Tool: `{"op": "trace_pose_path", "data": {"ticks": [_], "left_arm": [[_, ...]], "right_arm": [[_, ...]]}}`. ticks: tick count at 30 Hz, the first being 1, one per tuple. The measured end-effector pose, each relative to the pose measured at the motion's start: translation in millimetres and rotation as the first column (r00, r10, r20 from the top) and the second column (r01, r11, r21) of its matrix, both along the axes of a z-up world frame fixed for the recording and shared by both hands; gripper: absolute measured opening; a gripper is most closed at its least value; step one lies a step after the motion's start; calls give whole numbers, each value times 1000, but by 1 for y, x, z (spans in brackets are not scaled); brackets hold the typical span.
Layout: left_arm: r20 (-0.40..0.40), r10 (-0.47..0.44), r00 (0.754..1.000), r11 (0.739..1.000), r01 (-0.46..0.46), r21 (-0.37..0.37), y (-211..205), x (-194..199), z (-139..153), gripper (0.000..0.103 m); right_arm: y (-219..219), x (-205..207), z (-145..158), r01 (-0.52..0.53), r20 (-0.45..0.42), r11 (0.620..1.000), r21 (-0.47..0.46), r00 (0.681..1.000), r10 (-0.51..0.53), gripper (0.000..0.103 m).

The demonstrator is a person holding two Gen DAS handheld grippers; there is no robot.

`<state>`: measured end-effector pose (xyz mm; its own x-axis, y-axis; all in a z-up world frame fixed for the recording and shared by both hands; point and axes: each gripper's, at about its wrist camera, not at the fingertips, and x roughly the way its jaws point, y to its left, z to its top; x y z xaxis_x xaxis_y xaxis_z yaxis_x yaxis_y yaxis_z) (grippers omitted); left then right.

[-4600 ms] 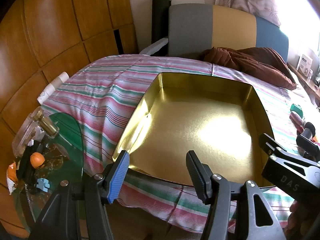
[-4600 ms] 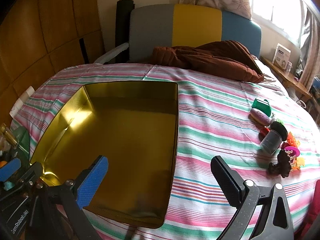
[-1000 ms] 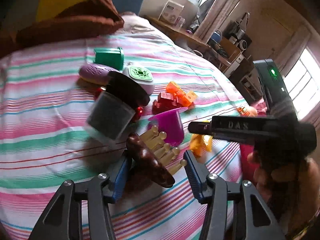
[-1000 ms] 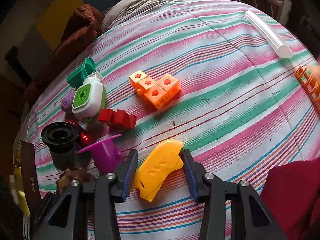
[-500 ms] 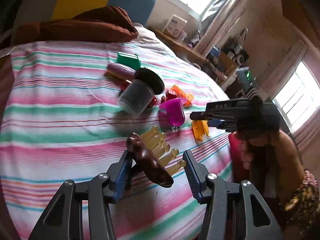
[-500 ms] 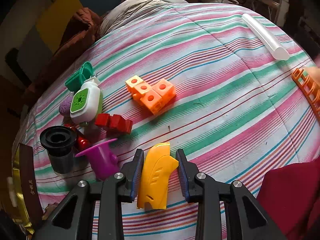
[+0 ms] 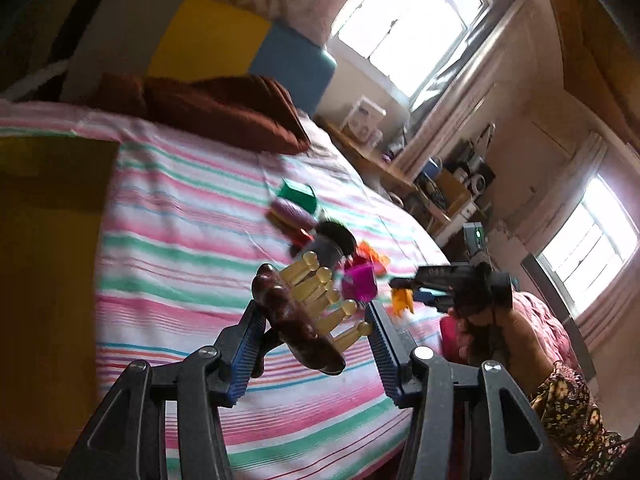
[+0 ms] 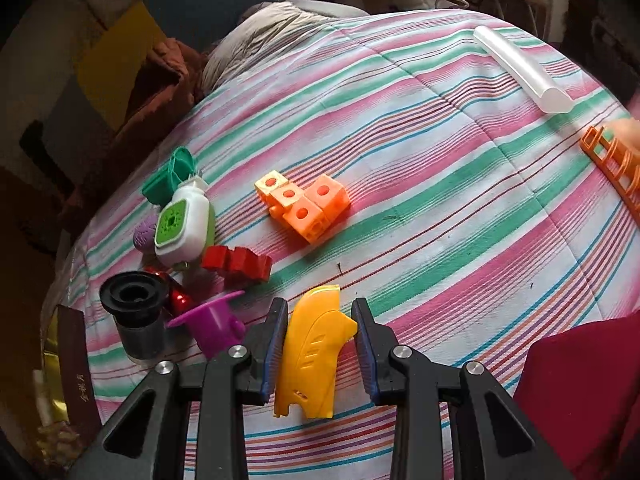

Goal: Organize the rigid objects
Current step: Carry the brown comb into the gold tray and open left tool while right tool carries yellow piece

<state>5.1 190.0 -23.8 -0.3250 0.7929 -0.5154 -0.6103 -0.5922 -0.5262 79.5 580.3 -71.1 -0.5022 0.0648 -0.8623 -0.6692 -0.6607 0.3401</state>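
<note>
The left claw (image 7: pixel 316 330) is clamped on a dark brown wooden massage tool with pale rounded pegs (image 7: pixel 298 322), holding it clear above the bed with the pink, green and white striped cover (image 7: pixel 192 240). The pegs fan out toward two o'clock, and the far peg tip meets the right-hand blue pad.

At nine o'clock of that view a gold metal tray (image 7: pixel 44 264) lies on the bed, blurred. Past the pegs, at one o'clock, sits the cluster of small things: a green plastic box (image 7: pixel 297 197), a purple oval piece (image 7: pixel 290 213) and a magenta plastic cup (image 7: pixel 360 282).

The right claw (image 8: pixel 320 340), which shows at three o'clock of the left wrist view in a person's hand (image 7: pixel 486 334) with a floral sleeve, has just been closing. It is now narrowed around a yellow curved plastic shell (image 8: pixel 314 350) that lies on the bed cover; the left pad touches the shell's edge, the right pad its bulge.

In the right wrist view, at ten o'clock of the shell, a purple flanged cup (image 8: pixel 214 322) lies on its side beside a black-rimmed grey jar (image 8: pixel 138 314). Red plastic blocks (image 8: pixel 236 264) sit at eleven o'clock, joined orange cubes with round holes (image 8: pixel 306 204) at twelve. A white and green gadget (image 8: pixel 184 228) leans on the cluster, and a clear plastic tube (image 8: pixel 520 66) lies well apart at one o'clock.
</note>
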Motion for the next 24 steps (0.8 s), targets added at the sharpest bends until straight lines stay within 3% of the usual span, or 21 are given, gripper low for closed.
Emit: {"op": "trace_pose_path", "data": {"ticks": [5, 12, 24], "left_arm": [[-31, 89, 996, 996, -90, -14, -34, -10, 12, 52], [-32, 236, 971, 968, -237, -78, -87, -33, 4, 52], [7, 402, 915, 867, -379, -323, -144, -82, -39, 52]], "right_arm": [[3, 10, 9, 22, -62, 1000, 2, 998, -21, 33], [-6, -3, 19, -7, -118, 999, 32, 993, 10, 33], [-22, -12, 24, -104, -136, 992, 74, 984, 113, 33]]}}
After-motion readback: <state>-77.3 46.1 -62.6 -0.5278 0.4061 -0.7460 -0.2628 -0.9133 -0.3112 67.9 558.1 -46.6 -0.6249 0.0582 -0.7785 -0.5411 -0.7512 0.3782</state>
